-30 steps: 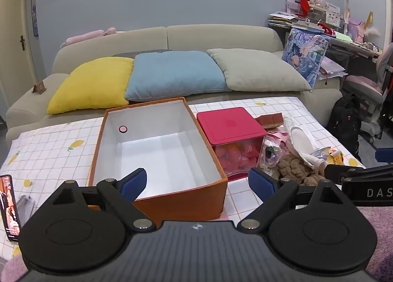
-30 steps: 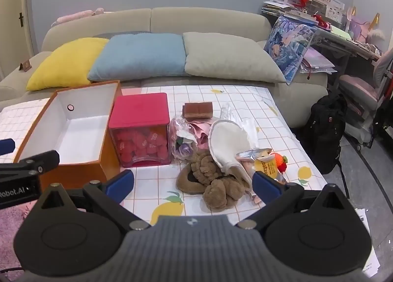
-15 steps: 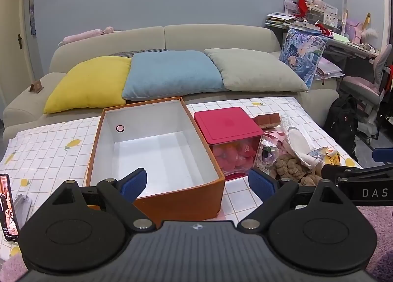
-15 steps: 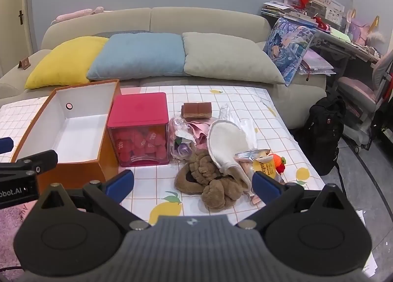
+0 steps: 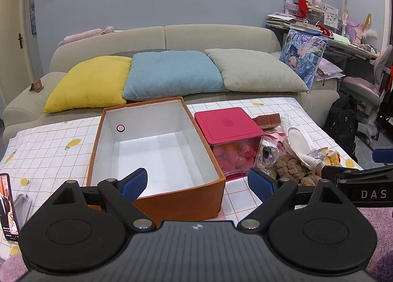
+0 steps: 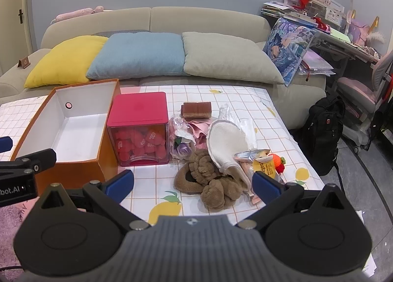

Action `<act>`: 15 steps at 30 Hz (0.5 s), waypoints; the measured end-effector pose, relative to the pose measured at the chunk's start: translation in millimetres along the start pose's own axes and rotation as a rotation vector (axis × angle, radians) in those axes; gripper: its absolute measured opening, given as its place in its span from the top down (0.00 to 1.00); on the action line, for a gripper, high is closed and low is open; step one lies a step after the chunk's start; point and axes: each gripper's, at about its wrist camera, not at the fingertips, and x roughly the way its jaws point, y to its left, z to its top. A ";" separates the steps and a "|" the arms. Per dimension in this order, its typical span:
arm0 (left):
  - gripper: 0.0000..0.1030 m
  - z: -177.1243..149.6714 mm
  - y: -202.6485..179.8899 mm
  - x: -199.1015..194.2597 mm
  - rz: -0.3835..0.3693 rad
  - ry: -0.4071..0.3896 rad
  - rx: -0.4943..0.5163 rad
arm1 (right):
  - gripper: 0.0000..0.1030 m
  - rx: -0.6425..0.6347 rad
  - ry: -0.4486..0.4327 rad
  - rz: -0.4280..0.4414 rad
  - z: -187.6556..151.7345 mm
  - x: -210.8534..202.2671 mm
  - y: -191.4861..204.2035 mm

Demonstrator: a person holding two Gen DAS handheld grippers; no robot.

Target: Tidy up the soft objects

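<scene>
We see the orange box [image 5: 157, 159] open-topped and bare inside, so entry from above is free; the red-lidded jar [image 6: 138, 129] stands just beside its right wall; the soft pile [image 6: 213, 171] crowds the table's [image 6: 157, 176] right edge; bare cloth lies along the near edge.

orange box [image 6: 73, 170]: open, white inside, empty, with a clear red-lidded cube [image 6: 140, 134] of red pieces touching its right wall. right of the cube, a heap: brown plush [image 6: 211, 181] nearest, cream mitt [image 6: 227, 144] draped over it, wrapped purple flower [image 6: 183, 148] just beside the cube, brown sponge block [image 6: 196, 110] at the far side.
</scene>
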 end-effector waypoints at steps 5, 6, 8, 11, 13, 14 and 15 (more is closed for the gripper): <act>0.00 0.1 0.0 -0.2 0.001 0.000 0.000 | 0.03 0.000 0.001 0.000 0.0 0.2 0.2; 0.00 0.2 0.1 -0.2 0.001 0.000 0.000 | 0.03 0.000 0.000 0.000 -0.1 0.3 0.1; 0.00 0.2 0.1 -0.3 0.001 0.000 0.000 | 0.03 0.000 0.000 0.000 -0.1 0.2 0.0; 0.00 0.2 0.1 -0.3 0.001 0.000 -0.001 | 0.03 -0.003 -0.003 0.000 -0.8 0.5 0.7; 0.00 0.9 1.2 -0.6 0.000 0.000 -0.001 | 0.03 -0.004 -0.003 0.001 -1.1 0.8 0.9; 0.00 1.0 1.2 -0.7 0.000 0.001 -0.001 | 0.03 -0.005 -0.002 0.001 -1.1 1.2 1.1; 0.00 0.8 1.2 -0.5 0.000 0.000 -0.001 | 0.03 -0.006 -0.002 0.001 -1.4 1.4 1.1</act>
